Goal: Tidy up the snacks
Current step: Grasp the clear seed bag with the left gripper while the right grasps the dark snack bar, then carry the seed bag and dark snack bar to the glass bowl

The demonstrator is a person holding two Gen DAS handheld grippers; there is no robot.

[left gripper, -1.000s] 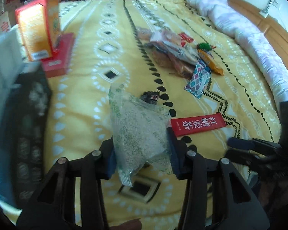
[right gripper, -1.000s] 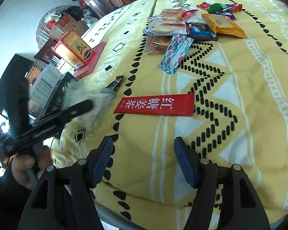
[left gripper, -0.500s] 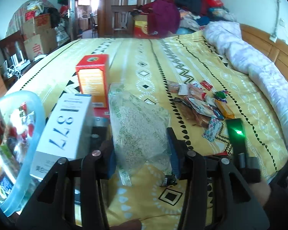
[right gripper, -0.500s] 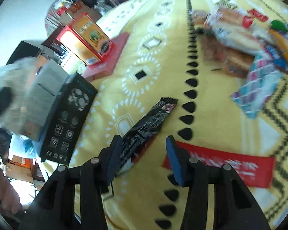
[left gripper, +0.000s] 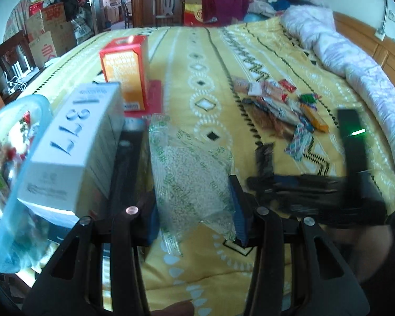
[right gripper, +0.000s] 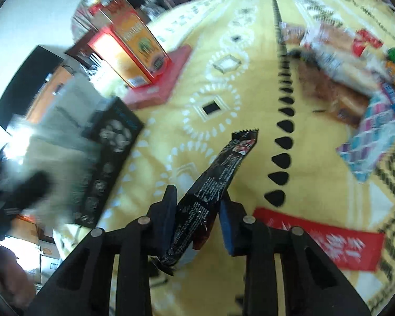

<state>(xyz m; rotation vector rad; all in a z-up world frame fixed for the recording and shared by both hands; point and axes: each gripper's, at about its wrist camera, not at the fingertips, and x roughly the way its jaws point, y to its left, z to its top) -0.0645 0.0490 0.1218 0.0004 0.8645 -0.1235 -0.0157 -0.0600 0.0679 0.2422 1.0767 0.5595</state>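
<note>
My left gripper is shut on a clear packet of pale grains with green print, held above the yellow bedspread. A clear blue-rimmed bin with snacks in it is at the left edge. My right gripper is shut on a long black snack wrapper, which sticks up and forward from the pads. In the left wrist view the right gripper shows blurred at right with the black wrapper. A red flat packet lies beside the right fingers. A pile of mixed snacks sits further out.
A white box marked 1877 leans by the bin, over a black box. An orange-red carton stands on a flat red box. A white quilt runs along the right of the bed. Cardboard boxes and furniture lie beyond.
The right gripper swung left from the red packet to the black wrapper and closed on it. The left gripper rose and tilted up with the clear packet, bringing the bin and white box into view.
</note>
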